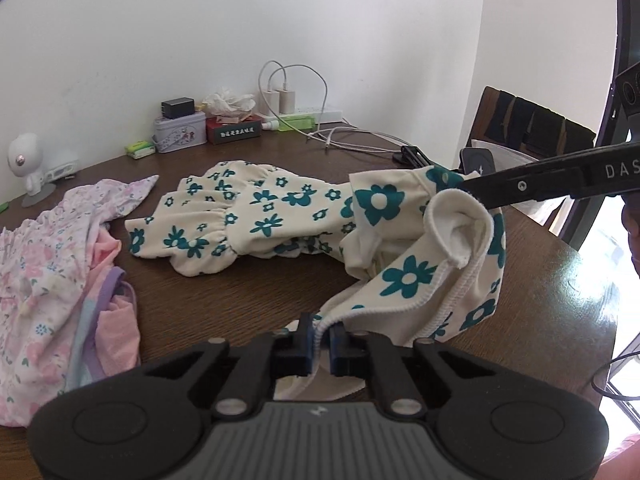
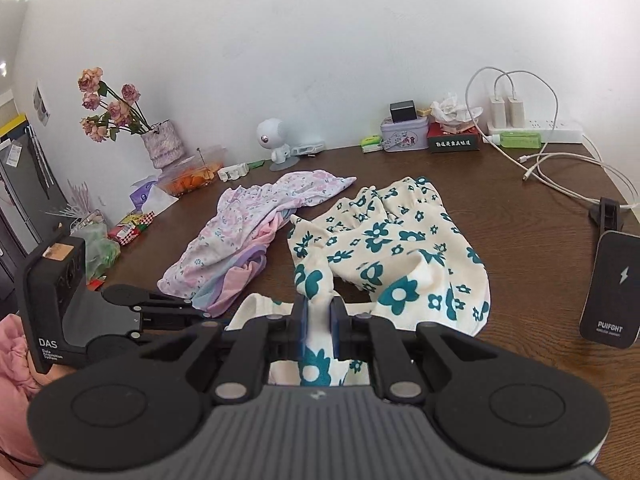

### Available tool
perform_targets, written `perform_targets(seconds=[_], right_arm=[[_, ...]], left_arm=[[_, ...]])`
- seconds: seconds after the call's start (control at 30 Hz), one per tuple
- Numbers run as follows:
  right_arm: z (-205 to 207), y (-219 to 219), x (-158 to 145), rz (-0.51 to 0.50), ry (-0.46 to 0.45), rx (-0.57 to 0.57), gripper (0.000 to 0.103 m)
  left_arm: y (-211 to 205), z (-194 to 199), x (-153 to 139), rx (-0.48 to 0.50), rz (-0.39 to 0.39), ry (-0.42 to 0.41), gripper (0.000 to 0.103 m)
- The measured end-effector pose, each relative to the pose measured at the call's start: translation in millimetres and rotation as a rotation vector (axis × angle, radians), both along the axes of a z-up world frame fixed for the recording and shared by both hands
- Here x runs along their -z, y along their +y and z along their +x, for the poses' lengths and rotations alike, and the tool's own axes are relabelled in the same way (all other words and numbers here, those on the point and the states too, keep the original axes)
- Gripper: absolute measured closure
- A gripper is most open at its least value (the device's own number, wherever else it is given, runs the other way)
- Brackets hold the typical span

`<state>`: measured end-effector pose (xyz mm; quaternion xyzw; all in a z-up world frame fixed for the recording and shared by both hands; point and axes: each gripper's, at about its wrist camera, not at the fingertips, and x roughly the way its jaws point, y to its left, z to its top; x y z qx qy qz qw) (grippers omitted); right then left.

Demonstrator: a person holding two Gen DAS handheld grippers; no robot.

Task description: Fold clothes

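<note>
A cream garment with teal flowers lies on the brown table; it also shows in the right wrist view. My left gripper is shut on its near hem, lifted a little. My right gripper is shut on another part of the same garment; in the left wrist view its fingers pinch the raised cloth at the right. A pink floral pile of clothes lies to the left, also in the right wrist view.
Along the wall stand a tin box, a tissue box, a power strip with chargers and cables, a small white robot figure, a vase of flowers and snacks. A black charger stand stands at the right edge. A chair is beyond the table.
</note>
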<state>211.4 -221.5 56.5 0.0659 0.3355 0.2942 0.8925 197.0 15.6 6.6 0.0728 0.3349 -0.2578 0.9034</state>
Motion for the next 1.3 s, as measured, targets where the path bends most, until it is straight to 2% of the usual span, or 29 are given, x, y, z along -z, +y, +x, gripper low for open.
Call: perform_targets(seconds=[0.1, 0.17, 0.2, 0.27, 0.37, 0.43, 0.6, 0.67, 0.77, 0.83, 0.9, 1.0, 1.1, 1.3], right_arm=[[-8.2, 1.6, 9.2, -0.137, 0.008, -0.006, 0.082], [-22.1, 6.0, 6.7, -0.227, -0.041, -0.034, 0.051], [-30.3, 8.5, 2.6, -0.263, -0.077, -0.057, 0.047], [-45.9, 15.4, -11.5, -0.311, -0.155, -0.114, 0.045], [-69.6, 37.5, -27.8, -0.436, -0.28, -0.194, 0.042], [-80.8, 57.9, -26.2, -0.522, -0.331, -0.252, 0.042], [-81.0, 94.9, -3.9, -0.747, -0.438, -0.238, 0.052], [-73.4, 101.6, 5.1, -0.799, -0.42, -0.245, 0.075], [-61.8, 103.1, 17.3, -0.862, -0.374, -0.246, 0.088], [-53.1, 92.8, 17.5, -0.86, -0.35, -0.203, 0.096], [-44.4, 78.6, 5.8, -0.809, -0.341, -0.138, 0.098], [-32.7, 60.4, -24.7, -0.696, -0.346, -0.047, 0.099], [-25.6, 51.1, -57.5, -0.593, -0.391, 0.013, 0.099], [-9.9, 53.0, -98.1, -0.501, -0.481, 0.03, 0.099]], left_arm=[[-7.1, 0.5, -9.0, 0.026, 0.005, -0.027, 0.1], [-11.7, 1.5, -18.7, 0.039, 0.01, -0.051, 0.1], [-14.2, 1.8, -23.5, 0.041, 0.013, -0.064, 0.1], [-19.5, 2.4, -34.3, 0.05, 0.012, -0.086, 0.1], [-29.6, 2.2, -49.1, 0.072, 0.003, -0.11, 0.1], [-36.7, 1.7, -56.8, 0.092, -0.007, -0.12, 0.1], [-45.9, -4.4, -67.1, 0.12, -0.023, -0.141, 0.1], [-44.9, -6.9, -69.4, 0.121, -0.03, -0.145, 0.1], [-37.8, -11.2, -71.1, 0.107, -0.034, -0.155, 0.1], [-29.4, -10.2, -67.5, 0.08, -0.034, -0.147, 0.099], [-20.9, -7.5, -61.0, 0.047, -0.033, -0.132, 0.097], [-13.5, -3.3, -46.5, -0.016, -0.036, -0.102, 0.084], [-9.7, 0.3, -32.3, -0.078, -0.059, -0.075, 0.063], [-9.7, 5.9, -14.9, -0.136, -0.109, -0.004, 0.064]])
